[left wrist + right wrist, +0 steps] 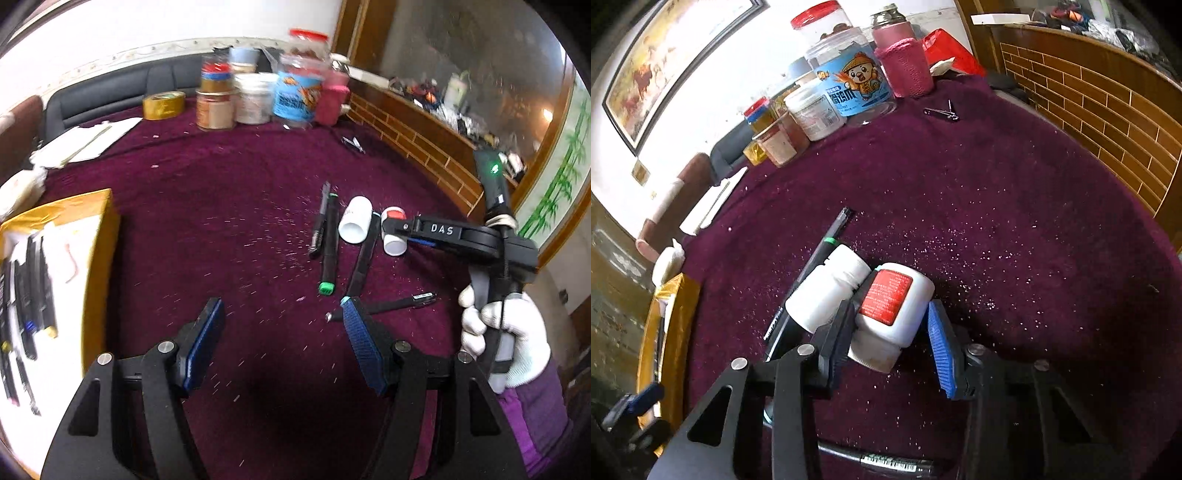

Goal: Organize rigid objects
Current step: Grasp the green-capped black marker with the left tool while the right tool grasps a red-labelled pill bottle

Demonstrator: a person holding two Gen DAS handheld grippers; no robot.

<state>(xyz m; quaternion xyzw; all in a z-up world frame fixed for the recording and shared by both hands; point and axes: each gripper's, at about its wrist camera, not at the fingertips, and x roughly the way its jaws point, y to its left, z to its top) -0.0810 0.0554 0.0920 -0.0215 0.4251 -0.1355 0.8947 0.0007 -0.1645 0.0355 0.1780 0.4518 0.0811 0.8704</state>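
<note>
Two white pill bottles lie on the purple cloth. The red-labelled bottle (892,312) lies between the fingers of my right gripper (892,325), which is open around it: the left pad touches it and the right pad stands a little apart. The plain white bottle (827,291) lies just left of it. In the left wrist view both show, the plain one (355,219) and the red-labelled one (393,230), with the right gripper (402,227) on the latter. Several pens lie beside them, among them a green-capped marker (330,251). My left gripper (282,328) is open and empty above the cloth.
A gold box (55,266) holding several pens stands at the left. Jars, a tape roll (164,105) and a pink-sleeved flask (905,62) crowd the far edge. A nail clipper (942,110) lies at the back right. A black pen (894,461) lies under my right gripper.
</note>
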